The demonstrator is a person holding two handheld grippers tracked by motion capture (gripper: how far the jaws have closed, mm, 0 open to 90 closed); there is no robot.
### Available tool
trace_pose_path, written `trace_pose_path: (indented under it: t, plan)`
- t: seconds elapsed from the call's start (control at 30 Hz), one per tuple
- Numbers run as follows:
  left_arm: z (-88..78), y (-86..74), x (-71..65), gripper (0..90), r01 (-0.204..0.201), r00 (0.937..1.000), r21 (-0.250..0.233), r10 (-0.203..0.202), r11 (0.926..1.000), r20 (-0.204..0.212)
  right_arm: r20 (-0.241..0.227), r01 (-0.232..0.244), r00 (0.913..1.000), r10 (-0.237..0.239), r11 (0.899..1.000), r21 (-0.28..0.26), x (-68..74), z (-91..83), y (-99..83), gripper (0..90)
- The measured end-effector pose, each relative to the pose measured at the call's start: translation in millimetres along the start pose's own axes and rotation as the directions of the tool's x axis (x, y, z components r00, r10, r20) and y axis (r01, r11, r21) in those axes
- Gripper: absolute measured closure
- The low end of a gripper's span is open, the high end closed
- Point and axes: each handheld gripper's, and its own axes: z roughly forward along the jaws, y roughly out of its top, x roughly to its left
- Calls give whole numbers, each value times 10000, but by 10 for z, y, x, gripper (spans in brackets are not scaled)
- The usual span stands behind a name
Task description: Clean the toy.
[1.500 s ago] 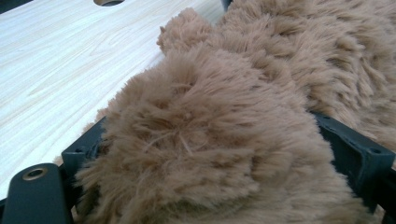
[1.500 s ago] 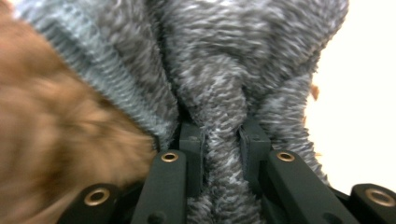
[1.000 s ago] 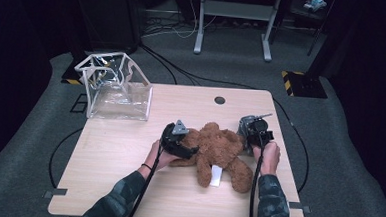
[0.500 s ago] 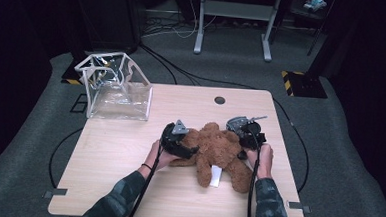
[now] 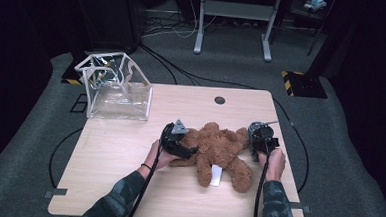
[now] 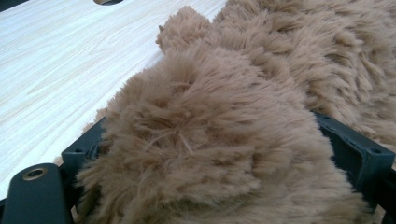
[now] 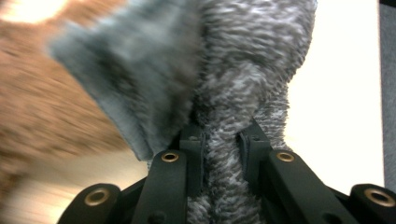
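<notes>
A brown plush teddy bear [image 5: 224, 147] lies on the wooden table [image 5: 117, 184], a white tag [image 5: 216, 176] showing at its lower side. My left gripper [image 5: 189, 149] is at the bear's left end. In the left gripper view its jaws stand wide around a thick furry part of the bear [image 6: 261, 56], and the left gripper [image 6: 215, 154] is shut on it. My right gripper [image 5: 260, 142] is at the bear's right side. In the right gripper view, the right gripper [image 7: 220, 140] is shut on a grey knitted cloth [image 7: 252, 56], with blurred brown fur to its left.
A clear plastic bag [image 5: 114, 87] with white edging stands open at the table's back left corner. A round cable hole [image 5: 220, 100] sits near the far edge. Cables trail from both grippers toward the person. Dark carpet and a metal stand [image 5: 233, 20] lie beyond the table.
The right gripper went left against the bear, then came back right and a little nearer the front edge. The bear shifted slightly with it. The left gripper stayed put.
</notes>
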Motion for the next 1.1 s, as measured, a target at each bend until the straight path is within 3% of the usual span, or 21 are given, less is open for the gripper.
trace_pose_path:
  t: [0.1,0.17,0.23,0.33,0.43,0.77,0.93,0.97,1.1]
  plan:
    - [-10,10,-7,123,-98,9998,-44,97,9999,-147,-464,-640,9970,619,9969,-456,-100,-115,-59,758]
    - [-26,24,-27,116,-119,9994,-195,113,9997,-339,-711,-800,9947,746,9938,-766,-132,-243,-83,756]
    - [-66,47,-45,114,-247,9985,-250,235,9994,-491,-810,-714,9947,630,9918,-1063,-138,-361,-107,753]
    - [-160,80,-88,116,-103,9979,-566,67,9983,-638,-1086,-559,9932,407,9885,-1403,-143,-508,-167,748]
    - [-231,86,-125,117,-45,9977,-581,6,9983,-671,-1182,-576,9921,410,9883,-1411,-120,-596,-235,744]
    - [-539,98,-329,111,90,9956,-972,-180,9952,-917,-1374,-624,9896,425,9877,-1436,-96,-661,-427,742]
    - [-595,76,-505,97,127,9954,-1057,-226,9943,-932,-1358,-725,9893,537,9879,-1372,-108,-665,-486,739]
    - [-612,41,-619,97,152,9962,-1025,-238,9946,-839,-1368,-624,9896,436,9887,-1361,-110,-657,-505,738]
    - [-584,-33,-796,100,86,9968,-943,-161,9955,-786,-1387,-699,9889,530,9904,-1195,-103,-630,-554,737]
